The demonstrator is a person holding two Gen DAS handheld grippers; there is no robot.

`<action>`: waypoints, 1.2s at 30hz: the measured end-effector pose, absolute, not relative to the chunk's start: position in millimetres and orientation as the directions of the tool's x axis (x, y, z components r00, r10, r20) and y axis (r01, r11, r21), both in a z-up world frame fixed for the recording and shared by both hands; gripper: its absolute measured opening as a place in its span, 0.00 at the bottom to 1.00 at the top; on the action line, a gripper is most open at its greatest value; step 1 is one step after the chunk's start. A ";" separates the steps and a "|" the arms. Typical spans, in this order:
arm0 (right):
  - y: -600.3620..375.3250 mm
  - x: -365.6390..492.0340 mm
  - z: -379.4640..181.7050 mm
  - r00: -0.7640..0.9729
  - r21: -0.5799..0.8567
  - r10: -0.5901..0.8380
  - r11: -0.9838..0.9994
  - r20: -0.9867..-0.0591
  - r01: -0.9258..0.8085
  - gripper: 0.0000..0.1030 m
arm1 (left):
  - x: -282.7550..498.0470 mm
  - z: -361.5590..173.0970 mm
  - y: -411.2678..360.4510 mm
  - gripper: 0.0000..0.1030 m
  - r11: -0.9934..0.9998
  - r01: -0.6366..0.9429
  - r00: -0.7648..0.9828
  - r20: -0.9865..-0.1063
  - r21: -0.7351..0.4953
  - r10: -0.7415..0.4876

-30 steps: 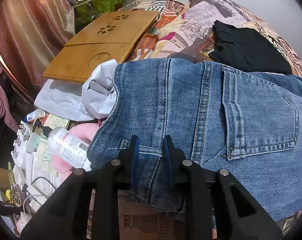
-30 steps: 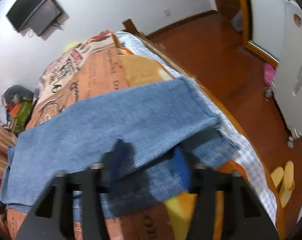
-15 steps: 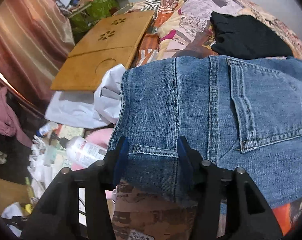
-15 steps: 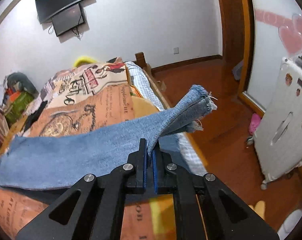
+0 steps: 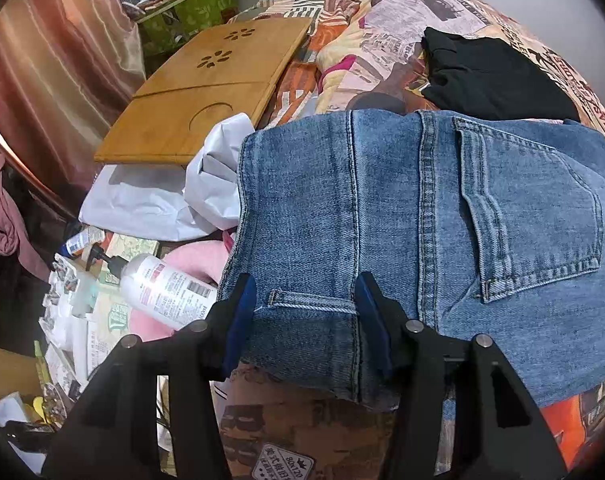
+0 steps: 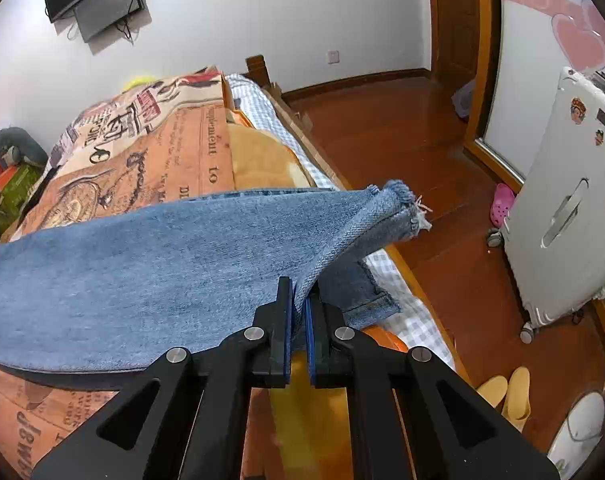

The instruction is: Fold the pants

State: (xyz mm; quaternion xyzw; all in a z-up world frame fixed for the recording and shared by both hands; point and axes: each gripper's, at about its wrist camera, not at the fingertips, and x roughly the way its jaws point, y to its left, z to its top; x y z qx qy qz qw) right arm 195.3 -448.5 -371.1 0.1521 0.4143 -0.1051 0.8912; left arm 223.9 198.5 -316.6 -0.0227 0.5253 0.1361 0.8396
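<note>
Blue jeans [image 5: 402,208] lie across the patterned bedspread, back pocket up. In the left wrist view my left gripper [image 5: 304,312] stands open at the waistband. Its blue pads straddle a belt loop [image 5: 310,300], and the denim lies loosely between them. In the right wrist view my right gripper [image 6: 298,300] is shut on the edge of a jeans leg [image 6: 142,272] close to its frayed hem [image 6: 398,204]. That end of the leg is lifted off the bed, and a lower layer of denim [image 6: 362,292] stays on the mattress beneath it.
A wooden lap tray [image 5: 206,92], a white plastic bag [image 5: 174,200] and a folded black garment [image 5: 494,76] lie on the bed. A lotion bottle [image 5: 166,296] sits among clutter to the left. The bed's edge drops to a wooden floor with yellow slippers [image 6: 506,392] and a white cabinet [image 6: 562,208].
The left jaws have widened from a pinch on the waistband to standing apart around it. The right jaws shut on the leg edge and lifted the hem end off the bed.
</note>
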 end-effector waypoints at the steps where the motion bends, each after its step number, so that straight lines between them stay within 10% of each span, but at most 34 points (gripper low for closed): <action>1: -447.1 198.0 -377.0 0.622 0.173 -0.063 0.934 -0.780 0.311 0.04 | 223.6 -316.4 198.7 0.53 0.962 -0.255 0.413 -0.888 0.100 0.202; 18: -425.8 182.1 -299.5 0.657 0.100 -0.110 0.956 -0.746 0.274 0.43 | 200.6 -253.0 230.2 0.60 0.941 -0.328 0.508 -0.823 0.089 0.255; 27: -377.5 211.4 -311.6 0.657 0.158 0.013 0.974 -0.754 0.162 0.43 | 175.0 -293.6 229.5 0.60 0.910 -0.398 0.477 -0.874 -0.120 0.094; 36: -354.4 214.4 -353.1 0.579 0.167 0.074 0.980 -0.812 0.109 0.44 | 188.1 -297.4 219.4 0.27 0.916 -0.394 0.462 -0.879 -0.082 0.120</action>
